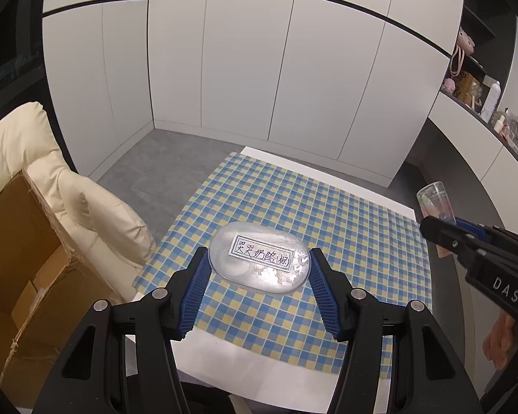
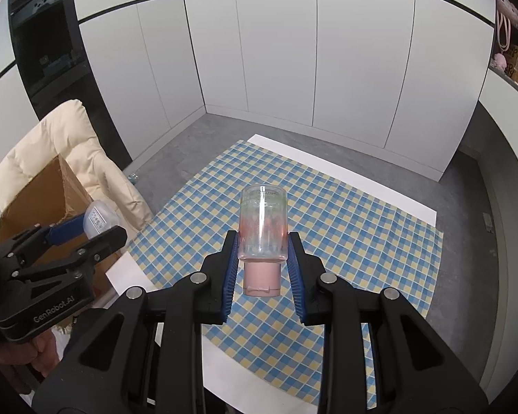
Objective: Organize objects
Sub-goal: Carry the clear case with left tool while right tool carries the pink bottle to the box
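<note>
My left gripper (image 1: 259,264) is shut on a clear oval plastic container (image 1: 260,258) with a handwritten label, held above the checked cloth (image 1: 293,207). It also shows at the left of the right wrist view (image 2: 98,220), in front of the cardboard box. My right gripper (image 2: 262,252) is shut on a clear bottle (image 2: 262,227) with a pink cap (image 2: 261,279), cap toward the camera, held above the cloth (image 2: 345,227). The bottle also shows at the right of the left wrist view (image 1: 435,203).
A white table (image 2: 362,176) carries the blue and yellow checked cloth. An open cardboard box (image 1: 20,258) stands at the left against a cream cushioned chair (image 1: 51,172). White cabinet doors are behind. Shelves with items (image 1: 480,86) are at the right.
</note>
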Demonstrator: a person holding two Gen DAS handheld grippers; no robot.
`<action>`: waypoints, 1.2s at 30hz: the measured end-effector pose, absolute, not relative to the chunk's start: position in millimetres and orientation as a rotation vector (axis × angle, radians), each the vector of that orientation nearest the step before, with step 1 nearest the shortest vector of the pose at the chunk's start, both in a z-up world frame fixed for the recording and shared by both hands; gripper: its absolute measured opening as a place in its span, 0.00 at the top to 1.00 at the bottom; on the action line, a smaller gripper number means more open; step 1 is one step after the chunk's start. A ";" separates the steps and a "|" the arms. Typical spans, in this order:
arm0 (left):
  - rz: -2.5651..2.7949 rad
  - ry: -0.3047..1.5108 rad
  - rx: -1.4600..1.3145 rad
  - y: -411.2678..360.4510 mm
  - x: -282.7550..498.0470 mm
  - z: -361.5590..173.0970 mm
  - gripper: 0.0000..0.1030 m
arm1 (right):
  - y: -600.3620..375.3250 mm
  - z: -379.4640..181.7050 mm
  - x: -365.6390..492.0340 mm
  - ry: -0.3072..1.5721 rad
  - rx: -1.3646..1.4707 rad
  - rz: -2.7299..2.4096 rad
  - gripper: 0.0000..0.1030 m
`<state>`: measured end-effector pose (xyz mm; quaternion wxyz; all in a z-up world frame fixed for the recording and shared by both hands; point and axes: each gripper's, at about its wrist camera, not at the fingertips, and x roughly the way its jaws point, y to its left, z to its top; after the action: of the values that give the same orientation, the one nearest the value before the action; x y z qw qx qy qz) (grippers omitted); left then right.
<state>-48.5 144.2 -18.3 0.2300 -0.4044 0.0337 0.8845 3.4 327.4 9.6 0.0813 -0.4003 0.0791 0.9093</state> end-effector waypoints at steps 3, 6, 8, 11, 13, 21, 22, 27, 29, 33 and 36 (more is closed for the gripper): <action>2.428 0.087 -1.120 145.1 -48.5 -19.3 0.44 | 332.0 9.4 3.5 0.258 -1.190 2.698 0.72; 2.427 0.083 -1.119 145.2 -46.9 -18.6 0.44 | 333.1 7.7 3.2 0.256 -1.202 2.689 0.72; 2.428 0.084 -1.115 144.7 -46.3 -18.0 0.44 | 333.4 7.7 3.3 0.251 -1.199 2.692 0.72; 2.430 0.081 -1.114 144.5 -45.3 -17.0 0.44 | 330.4 7.5 3.6 0.221 -1.193 2.698 0.72; 2.431 0.082 -1.113 144.7 -45.2 -16.5 0.44 | 329.2 7.5 3.4 0.220 -1.196 2.701 0.72; 2.439 0.072 -1.112 140.7 -48.0 -14.3 0.44 | 328.9 8.7 3.7 0.208 -1.194 2.708 0.72; 2.440 0.072 -1.112 141.0 -47.8 -14.0 0.44 | 329.1 8.6 3.5 0.207 -1.195 2.707 0.72; 2.443 0.073 -1.111 139.7 -48.0 -13.4 0.44 | 329.2 8.8 3.4 0.204 -1.195 2.710 0.72; 2.444 0.073 -1.113 138.9 -48.6 -13.8 0.44 | 328.7 8.8 3.2 0.204 -1.195 2.711 0.72; 2.450 0.071 -1.114 135.8 -49.1 -13.5 0.44 | 327.1 9.0 3.5 0.205 -1.199 2.711 0.72; 2.456 0.067 -1.115 132.8 -49.3 -13.2 0.44 | 323.7 10.9 4.0 0.202 -1.199 2.719 0.72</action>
<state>-49.3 132.8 -13.2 0.2199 -0.4032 0.0242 0.8880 4.0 323.7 10.9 0.0813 -0.4011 0.0675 0.9099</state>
